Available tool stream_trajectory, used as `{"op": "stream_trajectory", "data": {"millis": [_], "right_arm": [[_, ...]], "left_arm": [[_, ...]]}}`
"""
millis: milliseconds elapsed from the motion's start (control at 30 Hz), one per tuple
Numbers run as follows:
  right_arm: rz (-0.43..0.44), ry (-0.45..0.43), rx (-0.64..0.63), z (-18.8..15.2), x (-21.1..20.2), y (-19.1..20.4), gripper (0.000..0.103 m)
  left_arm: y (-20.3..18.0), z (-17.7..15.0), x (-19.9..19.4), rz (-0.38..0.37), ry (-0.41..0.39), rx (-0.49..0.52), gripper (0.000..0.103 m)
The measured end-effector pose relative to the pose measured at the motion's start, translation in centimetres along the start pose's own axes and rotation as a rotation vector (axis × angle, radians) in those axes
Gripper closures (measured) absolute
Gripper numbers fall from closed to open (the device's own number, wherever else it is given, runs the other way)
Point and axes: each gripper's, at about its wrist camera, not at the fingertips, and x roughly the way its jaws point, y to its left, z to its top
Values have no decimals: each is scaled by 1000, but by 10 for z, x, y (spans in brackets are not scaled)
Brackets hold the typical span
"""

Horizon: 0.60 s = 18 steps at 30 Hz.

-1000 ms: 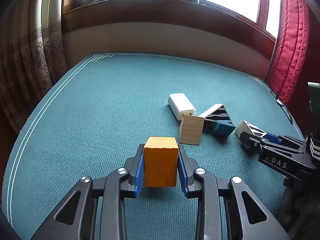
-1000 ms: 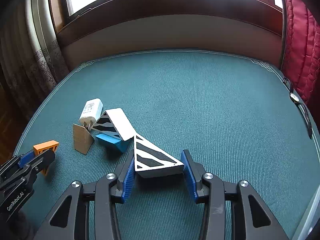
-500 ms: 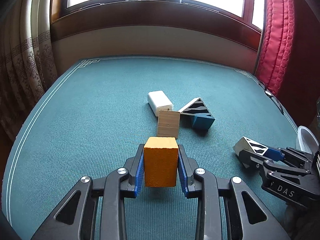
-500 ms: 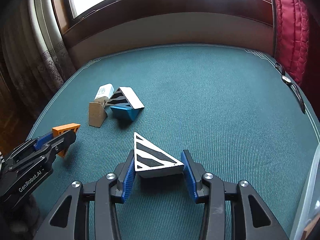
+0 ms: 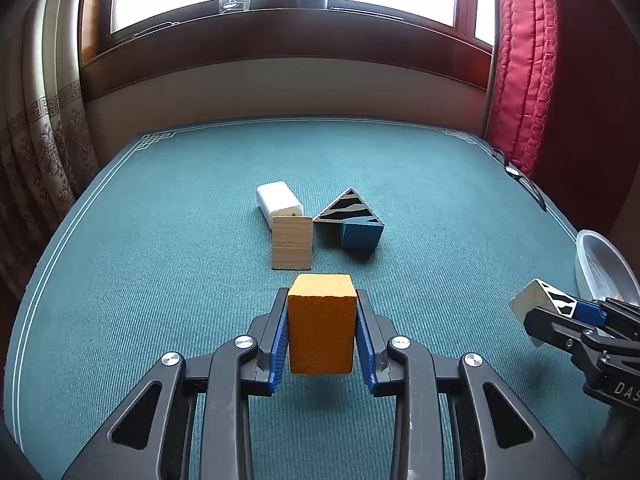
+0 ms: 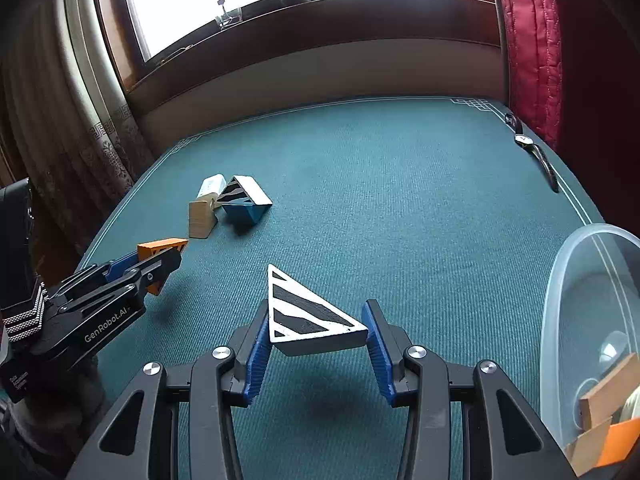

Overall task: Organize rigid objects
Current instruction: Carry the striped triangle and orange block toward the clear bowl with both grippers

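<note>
Blocks are the job here, and two are already up off the tabletop (image 5: pixel 160 240): the left tongs (image 5: pixel 322 334) are clamped narrow on an orange block (image 5: pixel 322 328), pads flat against its two side faces, while the right tongs (image 6: pixel 316 338) hold a striped wedge (image 6: pixel 308 320) by its wide base, one pad on the square end and the other at the sharp corner. Both pieces look like painted wood, so I judge them light, stiff and not fragile; the orange one has parallel faces and should sit steady, but the wedge tapers to a point at the right pad and could pivot or slip out if jolted, so a hold across its two flat triangular faces would be safer. Just to the right of the right tongs, close in, stands a clear bin (image 6: pixel 560 280) with a few blocks already inside; its raised rim is the edge to clear, and the wedge probably needs lifting over it. Ahead of the left tongs, near, stands a plain block (image 5: pixel 292 242), with a white charger (image 5: pixel 278 200) touching its far side and a second striped wedge (image 5: pixel 348 208) leaning on a blue block (image 5: pixel 360 234) just to the right. Beyond that cluster the cloth is bare to the far wall, leaving plenty of room; a watch (image 6: pixel 536 156) lies far right by the edge.
</note>
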Motion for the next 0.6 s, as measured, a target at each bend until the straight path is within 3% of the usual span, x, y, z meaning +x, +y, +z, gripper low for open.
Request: {"op": "stream_trajectory", "data": {"millis": [600], "right_arm": [[-100, -80, 133, -27, -60, -57, 57]], "left_arm": [[-28, -9, -7, -29, -1, 64, 72]]}}
